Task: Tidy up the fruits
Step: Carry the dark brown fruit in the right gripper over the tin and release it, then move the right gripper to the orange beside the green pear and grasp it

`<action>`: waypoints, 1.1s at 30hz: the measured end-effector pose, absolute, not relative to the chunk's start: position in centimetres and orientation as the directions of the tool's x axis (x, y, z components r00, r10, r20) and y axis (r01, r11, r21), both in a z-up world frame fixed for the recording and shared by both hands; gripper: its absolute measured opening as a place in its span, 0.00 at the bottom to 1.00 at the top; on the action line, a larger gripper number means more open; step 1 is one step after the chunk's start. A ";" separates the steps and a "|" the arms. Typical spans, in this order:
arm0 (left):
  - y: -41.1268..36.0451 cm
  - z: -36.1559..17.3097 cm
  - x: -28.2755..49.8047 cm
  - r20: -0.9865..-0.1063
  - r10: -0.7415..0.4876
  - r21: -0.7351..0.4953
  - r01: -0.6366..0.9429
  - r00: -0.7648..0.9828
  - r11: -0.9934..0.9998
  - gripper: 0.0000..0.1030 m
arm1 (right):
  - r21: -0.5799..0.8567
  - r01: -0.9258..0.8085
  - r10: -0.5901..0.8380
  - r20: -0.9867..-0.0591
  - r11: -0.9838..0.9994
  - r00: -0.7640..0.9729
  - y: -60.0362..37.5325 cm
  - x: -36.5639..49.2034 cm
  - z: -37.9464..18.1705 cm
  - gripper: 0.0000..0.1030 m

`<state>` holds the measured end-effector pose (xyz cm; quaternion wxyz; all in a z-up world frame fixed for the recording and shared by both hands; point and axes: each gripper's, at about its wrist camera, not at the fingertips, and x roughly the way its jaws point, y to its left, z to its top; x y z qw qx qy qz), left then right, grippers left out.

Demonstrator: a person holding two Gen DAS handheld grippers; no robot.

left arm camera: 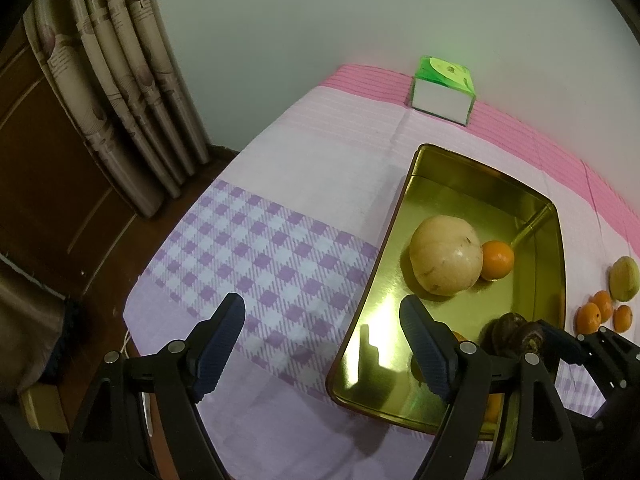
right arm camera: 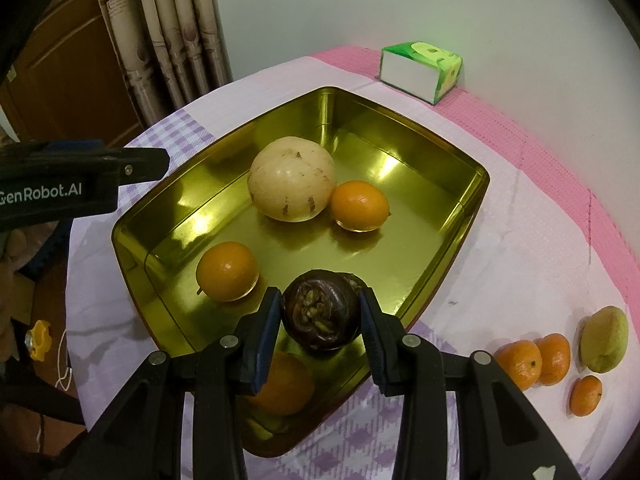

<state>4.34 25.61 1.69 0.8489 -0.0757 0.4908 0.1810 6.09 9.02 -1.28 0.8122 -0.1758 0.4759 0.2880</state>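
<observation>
My right gripper (right arm camera: 320, 296) is shut on a dark purple-brown round fruit (right arm camera: 322, 314) and holds it over the near end of the gold metal tray (right arm camera: 400, 128). Inside the tray lie a pale round melon (right arm camera: 292, 178) and two oranges (right arm camera: 360, 206) (right arm camera: 227, 271); a third orange (right arm camera: 284, 384) shows partly under my fingers. My left gripper (left arm camera: 322, 308) stands open with nothing between its fingers, over the checked cloth at the left rim of the tray (left arm camera: 404, 208). The left wrist view also shows the melon (left arm camera: 446, 256) and the dark fruit (left arm camera: 516, 332).
Three tangerines (right arm camera: 520, 364) (right arm camera: 554, 358) (right arm camera: 586, 395) and a yellow-green fruit (right arm camera: 604, 338) lie on the cloth right of the tray. A green and white tissue box (right arm camera: 420, 70) stands at the back by the wall. Curtains and the table's edge are to the left.
</observation>
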 end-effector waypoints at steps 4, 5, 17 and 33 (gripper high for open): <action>25.5 1.6 4.3 -0.861 0.233 0.051 -0.379 0.451 0.924 0.78 | -0.012 -0.637 0.301 -0.874 0.771 0.382 9.0 6.0 -1.3 0.36; 25.5 1.6 4.3 -0.862 0.233 0.052 -0.378 0.451 0.924 0.78 | -0.013 -0.637 0.302 -0.873 0.771 0.383 9.0 6.0 -1.3 0.37; 25.2 1.5 4.4 -0.863 0.232 0.056 -0.372 0.449 0.926 0.78 | 0.009 -0.637 0.335 -0.856 0.770 0.393 8.7 5.4 0.0 0.47; 24.6 1.7 4.4 -0.856 0.225 0.062 -0.341 0.464 0.938 0.78 | 0.044 -0.544 0.334 -0.829 0.838 0.448 4.3 6.1 1.5 0.49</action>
